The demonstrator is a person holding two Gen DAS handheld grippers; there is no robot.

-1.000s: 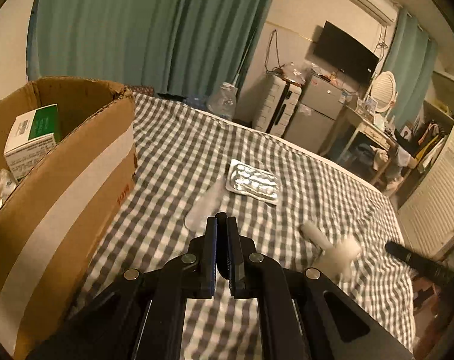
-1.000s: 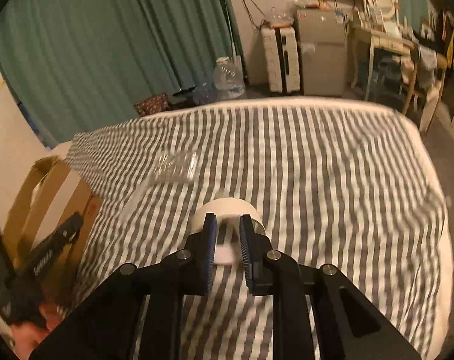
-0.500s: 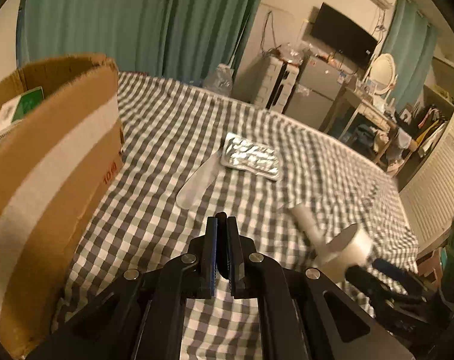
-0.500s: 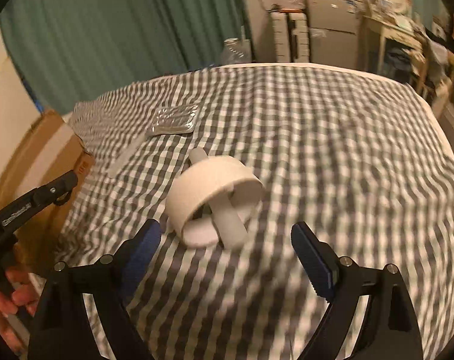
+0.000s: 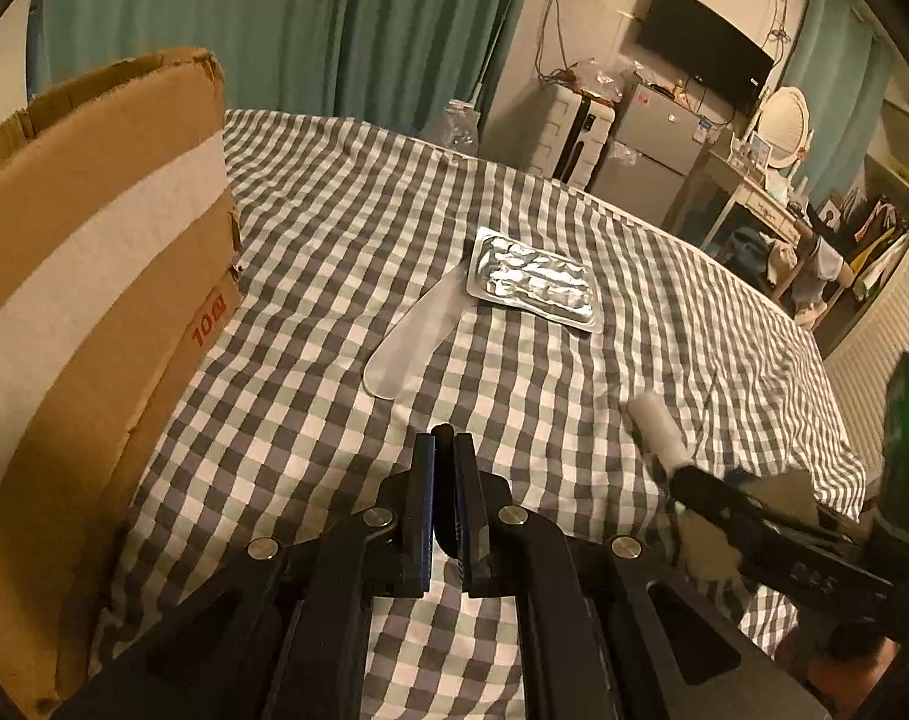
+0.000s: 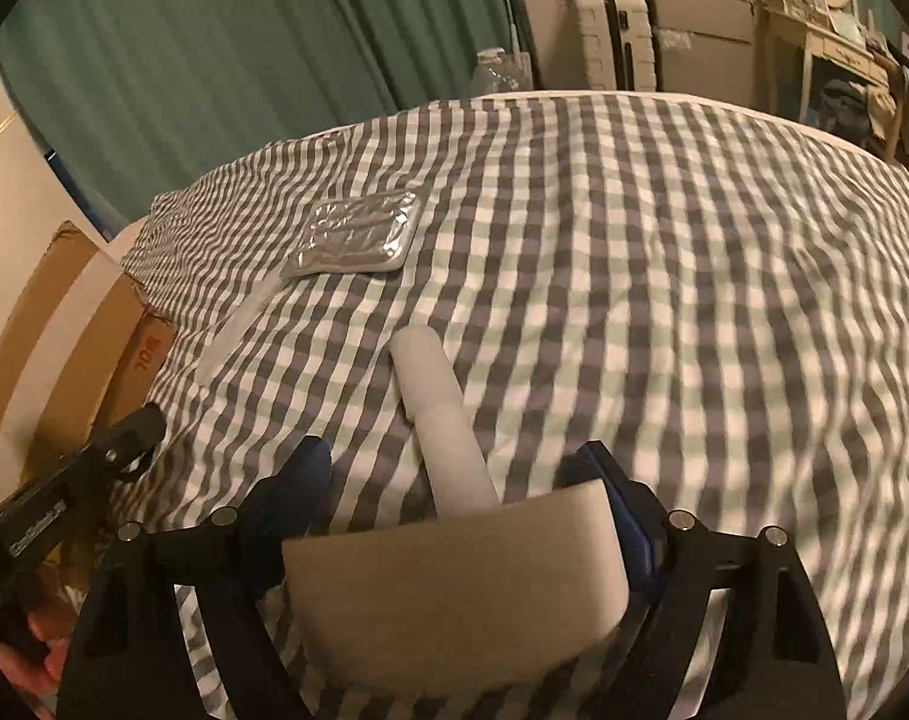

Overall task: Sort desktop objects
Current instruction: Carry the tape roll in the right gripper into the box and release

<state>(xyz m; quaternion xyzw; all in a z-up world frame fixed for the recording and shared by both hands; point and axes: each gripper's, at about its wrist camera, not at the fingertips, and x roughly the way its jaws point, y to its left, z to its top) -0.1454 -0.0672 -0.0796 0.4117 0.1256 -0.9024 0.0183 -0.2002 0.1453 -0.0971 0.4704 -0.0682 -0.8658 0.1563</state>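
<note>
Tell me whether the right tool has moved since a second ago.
Yes. The right tool has come down and forward toward the white ring, which now sits between its just-opened fingers, nearer the foil blister pack.

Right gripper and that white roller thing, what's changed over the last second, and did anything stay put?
The right gripper, nearly shut a second ago, swung its jaws wide, then eased slightly closed, and dropped down around the white roller, whose drum now sits between the fingers; a firm grip isn't clear. The left gripper stayed shut and empty. The blister pack, clear strip and cardboard box haven't moved.
</note>
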